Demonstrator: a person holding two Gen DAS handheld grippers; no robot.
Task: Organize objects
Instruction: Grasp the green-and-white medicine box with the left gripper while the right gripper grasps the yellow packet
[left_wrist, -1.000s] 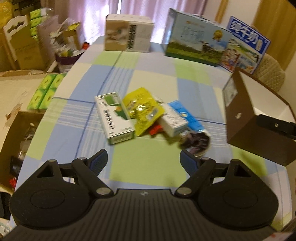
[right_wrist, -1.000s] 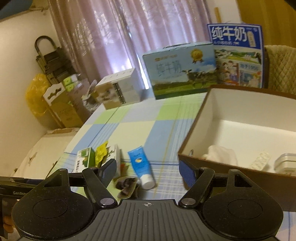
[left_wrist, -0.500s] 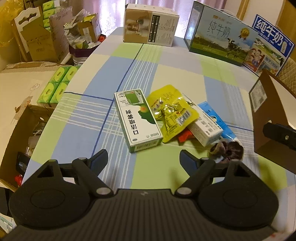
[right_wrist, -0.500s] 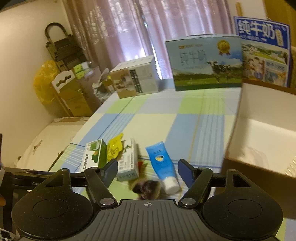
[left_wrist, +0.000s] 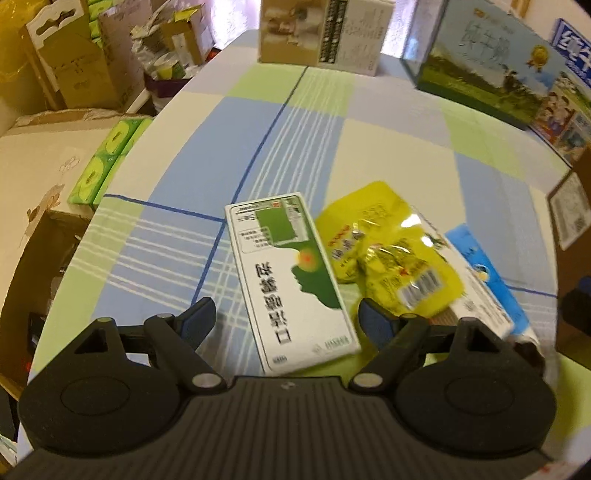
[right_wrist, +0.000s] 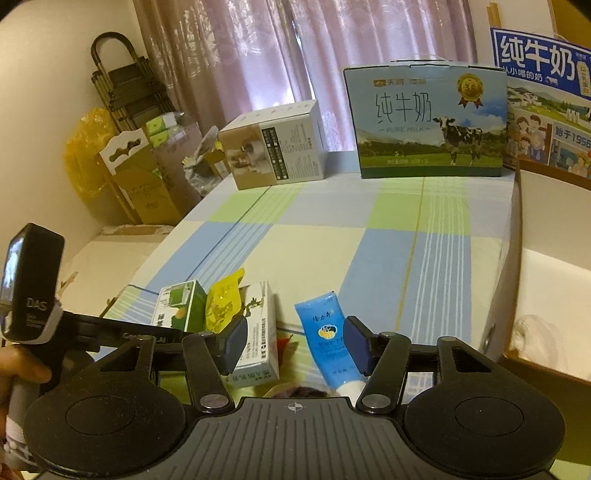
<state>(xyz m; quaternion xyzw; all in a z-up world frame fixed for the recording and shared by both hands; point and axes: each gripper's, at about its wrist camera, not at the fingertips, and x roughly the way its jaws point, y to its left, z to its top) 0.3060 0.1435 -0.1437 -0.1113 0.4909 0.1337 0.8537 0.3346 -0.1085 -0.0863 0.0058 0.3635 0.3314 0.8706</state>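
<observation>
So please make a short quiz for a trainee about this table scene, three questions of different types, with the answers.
1. True or false: the left gripper is shut on the white and green cardboard box.
2. Which item lies closest to the right gripper? A) the blue plastic tube with white cap B) the large milk carton with a cow picture
3. Fill in: the yellow foil snack packet rests partly on top of the small white ____.

Key: 1 false, its jaws are open; 2 A; 3 box.
</observation>
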